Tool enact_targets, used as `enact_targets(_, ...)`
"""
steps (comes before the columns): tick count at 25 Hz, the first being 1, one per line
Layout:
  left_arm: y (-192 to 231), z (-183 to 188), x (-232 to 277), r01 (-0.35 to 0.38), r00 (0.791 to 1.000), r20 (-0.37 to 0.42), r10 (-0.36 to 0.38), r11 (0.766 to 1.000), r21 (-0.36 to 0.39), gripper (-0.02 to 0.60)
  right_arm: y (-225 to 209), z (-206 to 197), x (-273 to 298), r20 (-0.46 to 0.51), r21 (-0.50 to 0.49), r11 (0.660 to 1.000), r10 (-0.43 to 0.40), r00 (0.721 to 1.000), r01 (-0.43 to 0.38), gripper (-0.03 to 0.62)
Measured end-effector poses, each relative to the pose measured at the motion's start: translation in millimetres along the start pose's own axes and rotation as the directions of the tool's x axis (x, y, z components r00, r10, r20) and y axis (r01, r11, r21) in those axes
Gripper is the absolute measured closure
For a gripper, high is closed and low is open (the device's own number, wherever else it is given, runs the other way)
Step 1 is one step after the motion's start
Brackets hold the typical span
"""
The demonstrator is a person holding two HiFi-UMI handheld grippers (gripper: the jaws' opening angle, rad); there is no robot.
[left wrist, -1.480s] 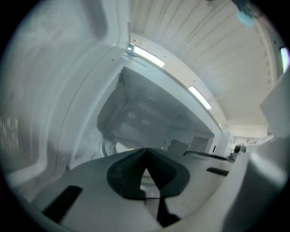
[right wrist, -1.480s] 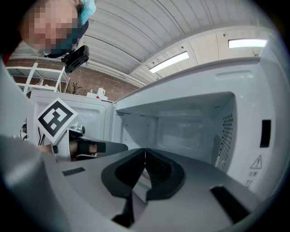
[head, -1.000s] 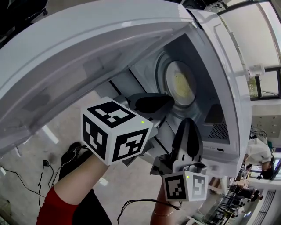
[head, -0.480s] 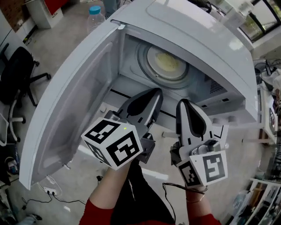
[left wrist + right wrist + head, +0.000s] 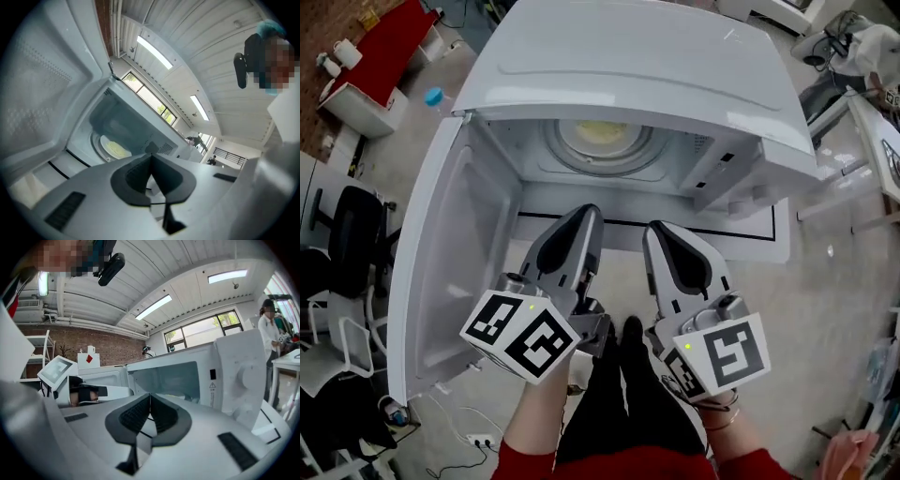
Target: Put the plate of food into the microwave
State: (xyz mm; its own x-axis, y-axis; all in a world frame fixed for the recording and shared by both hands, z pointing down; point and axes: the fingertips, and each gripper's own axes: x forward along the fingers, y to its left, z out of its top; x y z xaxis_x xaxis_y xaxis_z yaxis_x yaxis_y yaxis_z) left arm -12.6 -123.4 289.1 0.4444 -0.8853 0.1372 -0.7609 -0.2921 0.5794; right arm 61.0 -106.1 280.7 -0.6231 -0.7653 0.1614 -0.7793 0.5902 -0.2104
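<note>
Sleeves: red sleeves (image 5: 534,461) lay at the near edge of the head view, 1 behind each gripper.
Left gripper (image 5: 584,217) (image 5: 150,158): its jaws were pressed together with nothing between them. It held nothing and pointed at the microwave's opening from the near side, clear of it.
Right gripper (image 5: 661,234) (image 5: 149,398): its jaws were also closed tight and empty. It sat just right of the left gripper, the 2 side by side and not touching.
Table (image 5: 769,246): a white surface marked with a black line, lying under the microwave just beyond the 2 gripper tips.
Door (image 5: 441,272) (image 5: 42,84): it was swung wide open to the left, its inner face turned toward the grippers.
Chair (image 5: 352,239): a black office chair stood left of the door.
Microwave (image 5: 628,56) (image 5: 234,371): white, with its cavity open toward the person.
Plate of food (image 5: 600,136) (image 5: 115,149): it sat inside the cavity on the round turntable, carrying pale yellow food, well apart from both grippers.
Bottle (image 5: 434,97): blue-capped, at the far left beyond the door.
</note>
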Motion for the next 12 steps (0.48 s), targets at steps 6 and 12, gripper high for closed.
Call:
enact_targets(6,-24,-13,-26,-0.014,0.999,-0.046,0.016,0.999,0.044,0.572,5,1,-35,-0.010,0.038,0.999,-0.024,1.000,0.024,0.579)
enact_targets(12,-55,-18,-51,0.009,0.998,-0.062,0.002,0.985,0.174,0.574,10,15,-70,0.015,-0.007,1.000,-0.002,1.000,0.002,0.580)
